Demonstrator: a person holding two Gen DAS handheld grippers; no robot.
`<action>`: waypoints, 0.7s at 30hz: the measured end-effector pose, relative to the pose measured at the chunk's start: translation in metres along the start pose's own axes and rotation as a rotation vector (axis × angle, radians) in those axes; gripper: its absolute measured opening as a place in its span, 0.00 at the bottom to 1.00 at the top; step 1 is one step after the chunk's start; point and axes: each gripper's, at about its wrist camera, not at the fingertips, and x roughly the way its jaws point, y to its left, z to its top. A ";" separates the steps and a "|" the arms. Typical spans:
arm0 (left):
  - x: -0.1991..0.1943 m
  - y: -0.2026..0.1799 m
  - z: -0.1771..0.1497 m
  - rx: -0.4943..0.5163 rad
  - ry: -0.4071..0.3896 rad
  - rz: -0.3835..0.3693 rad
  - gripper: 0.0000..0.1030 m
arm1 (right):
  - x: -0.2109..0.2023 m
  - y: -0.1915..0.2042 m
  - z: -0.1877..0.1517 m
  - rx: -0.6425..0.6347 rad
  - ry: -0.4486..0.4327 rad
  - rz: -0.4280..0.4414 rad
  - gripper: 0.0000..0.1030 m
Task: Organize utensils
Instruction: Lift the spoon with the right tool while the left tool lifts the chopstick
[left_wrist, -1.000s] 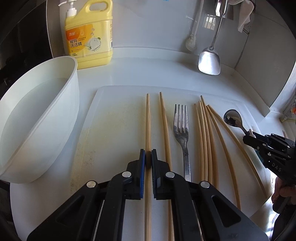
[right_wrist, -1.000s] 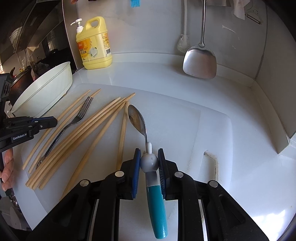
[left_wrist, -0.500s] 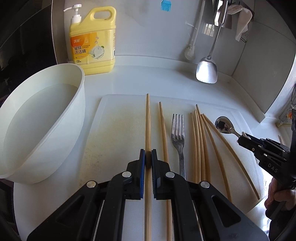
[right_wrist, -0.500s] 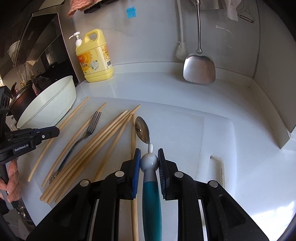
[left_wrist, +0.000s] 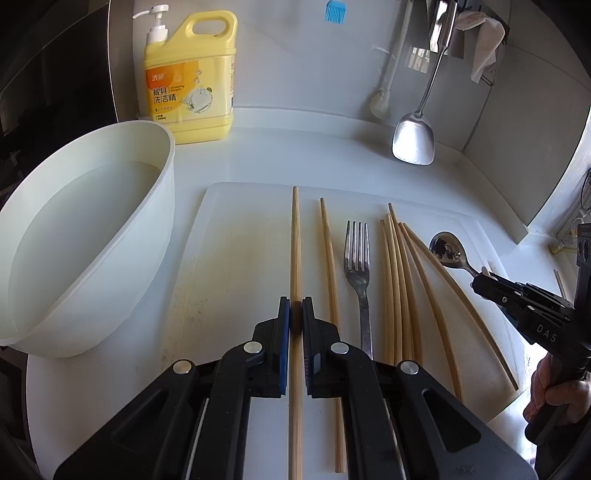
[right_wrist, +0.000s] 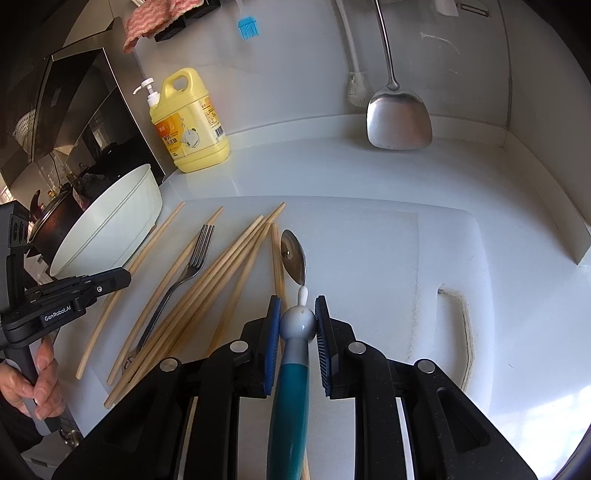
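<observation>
**Both grippers pinching a utensil over the cutting board**

At the left edge of the surface (left_wrist: 280, 147) stands a white bowl (left_wrist: 85, 236) holding water, with a yellow detergent bottle (left_wrist: 190, 74) behind it against the back wall. Just right of the bowl lies the white cutting board (left_wrist: 236, 258), which carries all the utensils.

The left gripper (left_wrist: 295, 314) has its pads pressed onto a single chopstick (left_wrist: 294, 236), the leftmost one on the board, gripping it partway along so it stays level and points straight toward the back edge. A second loose chopstick (left_wrist: 328, 258) lies just beside it, then the fork (left_wrist: 357, 266), tines toward the back, then a fanned bundle of chopsticks (left_wrist: 400, 288) spreading toward the board's right edge.

Furthest right, the right gripper (right_wrist: 297, 321) pinches the spoon (right_wrist: 293, 256) at the grey knob atop its teal handle, near the neck, probably so the bowl end is easy to steer. The spoon's bowl sits near the tips of the bundle; whether it touches the board I cannot tell.

My read: like is being sorted with like, so the held chopstick likely belongs with the others and the spoon apart.
</observation>
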 end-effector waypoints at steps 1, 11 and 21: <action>0.000 0.000 0.000 -0.001 0.002 0.000 0.07 | 0.002 0.002 -0.001 -0.013 0.015 -0.007 0.18; 0.001 0.003 -0.003 -0.006 0.004 -0.002 0.07 | 0.008 0.013 -0.006 -0.089 0.071 -0.038 0.18; 0.002 0.004 -0.004 -0.007 0.006 -0.007 0.07 | 0.007 0.012 -0.008 -0.093 0.067 -0.015 0.18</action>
